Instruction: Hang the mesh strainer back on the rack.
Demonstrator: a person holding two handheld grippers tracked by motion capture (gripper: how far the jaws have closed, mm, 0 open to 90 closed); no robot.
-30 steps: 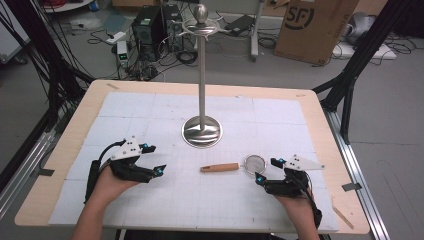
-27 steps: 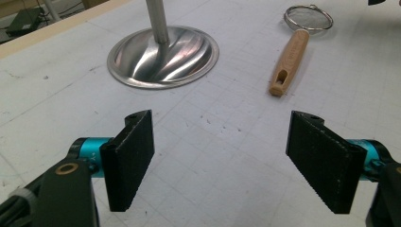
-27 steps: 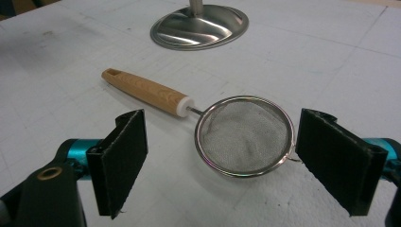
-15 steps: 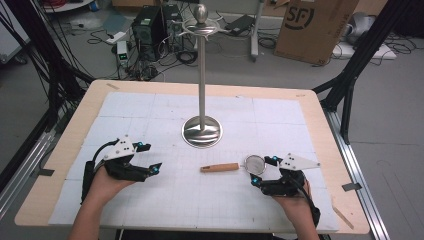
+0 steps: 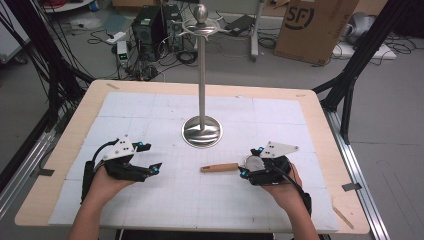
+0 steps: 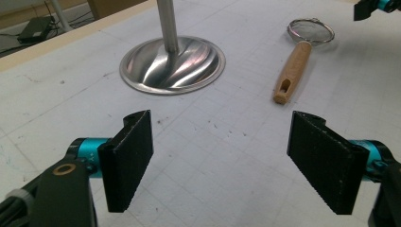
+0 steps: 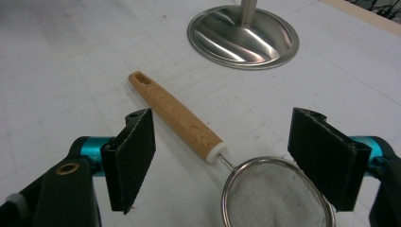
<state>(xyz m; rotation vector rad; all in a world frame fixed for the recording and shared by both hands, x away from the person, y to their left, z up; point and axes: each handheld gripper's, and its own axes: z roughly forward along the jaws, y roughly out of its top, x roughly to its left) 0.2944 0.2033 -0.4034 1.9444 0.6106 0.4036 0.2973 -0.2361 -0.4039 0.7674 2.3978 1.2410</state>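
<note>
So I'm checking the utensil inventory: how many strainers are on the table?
1. The strainer lies flat on the white mat, in front of the metal stand, its mesh end at the right tool.

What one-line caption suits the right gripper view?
Open hand-held gripper straddling a small wire-mesh strainer with light wooden handle, near a round polished steel stand base.

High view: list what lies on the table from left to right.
left gripper → metal stand → strainer's wooden handle → right gripper, at the strainer's mesh end.
</note>
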